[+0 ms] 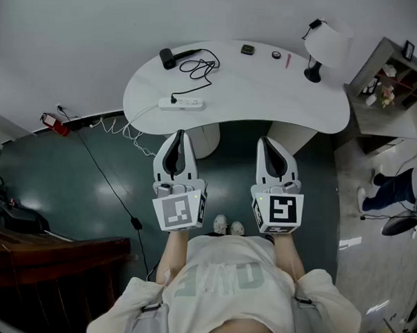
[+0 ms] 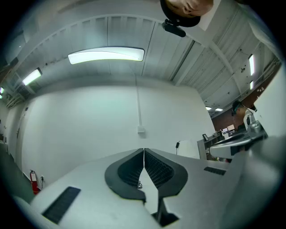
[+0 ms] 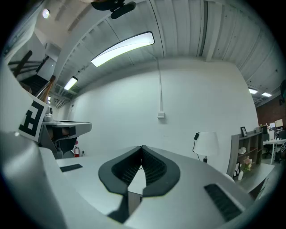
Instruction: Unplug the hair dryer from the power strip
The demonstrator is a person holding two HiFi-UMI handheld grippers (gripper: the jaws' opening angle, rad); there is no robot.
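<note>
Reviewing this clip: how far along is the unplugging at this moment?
Nothing looks done yet: the hair dryer has its black plug apparently seated in the power strip on the white table. Nothing is in hand: the left gripper and right gripper are shut and empty, short of the table's near edge. Left: reach the strip, grip the plug, pull it out.

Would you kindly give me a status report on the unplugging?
Left gripper, right gripper shut, empty, short of table. Hair dryer plugged into power strip. Nothing between.
</note>
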